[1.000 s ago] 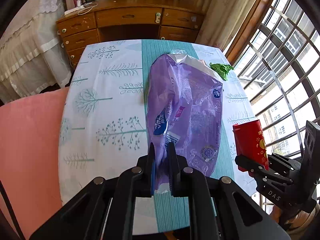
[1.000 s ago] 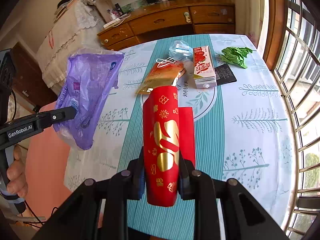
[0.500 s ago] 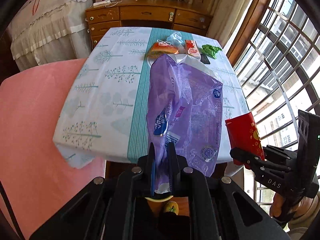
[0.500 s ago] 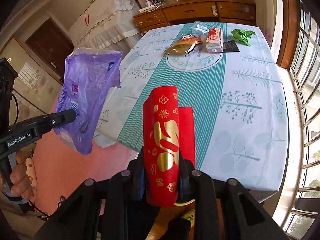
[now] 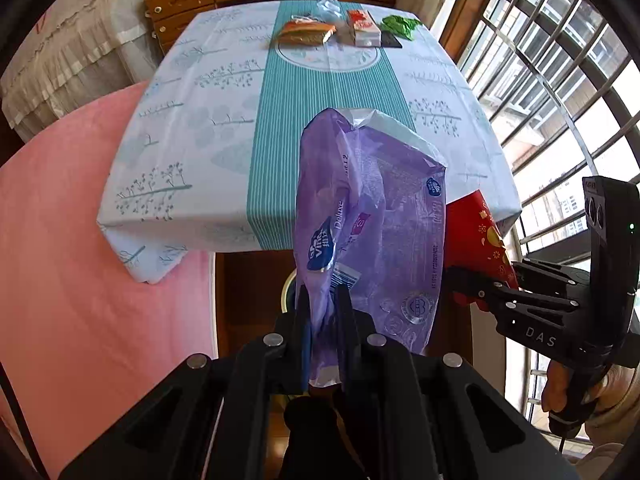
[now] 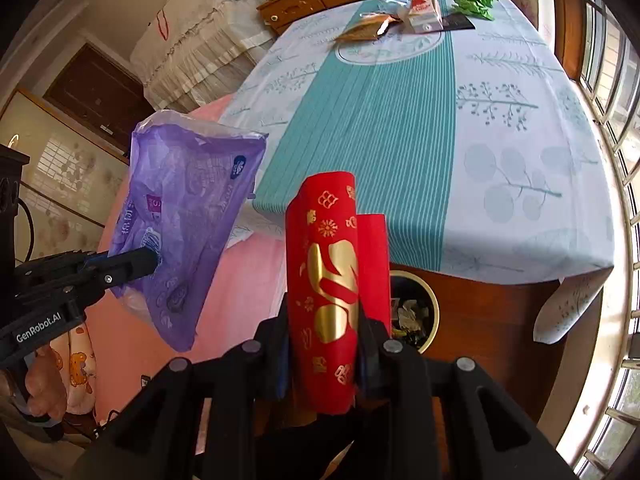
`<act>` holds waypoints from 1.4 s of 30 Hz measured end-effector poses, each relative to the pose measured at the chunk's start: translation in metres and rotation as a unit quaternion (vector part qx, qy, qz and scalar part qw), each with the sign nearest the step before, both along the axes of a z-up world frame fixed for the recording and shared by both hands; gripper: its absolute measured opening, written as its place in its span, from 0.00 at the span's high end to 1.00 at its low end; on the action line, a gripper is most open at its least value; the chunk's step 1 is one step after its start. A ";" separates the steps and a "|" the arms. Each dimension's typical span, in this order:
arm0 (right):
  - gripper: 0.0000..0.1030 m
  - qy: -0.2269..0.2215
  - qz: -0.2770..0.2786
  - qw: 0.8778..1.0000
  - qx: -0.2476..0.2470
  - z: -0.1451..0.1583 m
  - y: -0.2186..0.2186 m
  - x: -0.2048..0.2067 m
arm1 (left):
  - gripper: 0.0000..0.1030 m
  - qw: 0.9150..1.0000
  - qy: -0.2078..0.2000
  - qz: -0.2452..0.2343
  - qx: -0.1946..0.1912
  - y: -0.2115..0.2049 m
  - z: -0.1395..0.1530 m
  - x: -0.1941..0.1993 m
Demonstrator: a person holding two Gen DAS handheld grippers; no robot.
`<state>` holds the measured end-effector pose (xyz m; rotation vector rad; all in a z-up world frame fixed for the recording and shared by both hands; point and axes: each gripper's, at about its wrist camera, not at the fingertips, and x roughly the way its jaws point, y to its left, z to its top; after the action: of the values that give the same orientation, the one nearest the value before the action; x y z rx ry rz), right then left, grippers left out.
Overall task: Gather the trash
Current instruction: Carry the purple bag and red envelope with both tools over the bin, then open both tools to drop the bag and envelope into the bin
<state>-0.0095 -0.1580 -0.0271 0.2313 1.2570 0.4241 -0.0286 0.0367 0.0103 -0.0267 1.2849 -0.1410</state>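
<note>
My left gripper [image 5: 322, 320] is shut on a purple plastic wrapper [image 5: 372, 224], held in the air in front of the table's near edge. The wrapper also shows in the right wrist view [image 6: 184, 224], with the left gripper [image 6: 150, 259] clamped on its lower side. My right gripper [image 6: 322, 344] is shut on a rolled red paper with gold print [image 6: 326, 280]; the paper also shows in the left wrist view [image 5: 478, 240]. A round trash bin [image 6: 414, 314] with scraps in it stands on the floor below both, partly hidden.
The table with a teal and white cloth [image 5: 332, 92] carries an orange snack bag [image 5: 306, 32], a red and white carton [image 5: 362, 28], a clear plastic piece [image 5: 328, 2] and green crumpled paper [image 5: 400, 26] at its far end. A pink cover [image 5: 92, 272] lies left. Window bars [image 5: 560, 80] stand right.
Both grippers have pulled back from over the table and tilted down, with wrapper and red roll still held. The table edge, floor and bin have come into view.
</note>
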 end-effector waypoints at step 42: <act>0.56 0.193 -0.170 0.966 -0.027 -0.408 0.010 0.007 | 0.28 0.994 0.097 0.035 0.047 0.014 -0.415 0.008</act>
<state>-0.0030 -0.1480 -0.4355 0.4916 1.5728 0.0460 -0.0205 0.0510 -0.4049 -0.0053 1.4823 -0.0171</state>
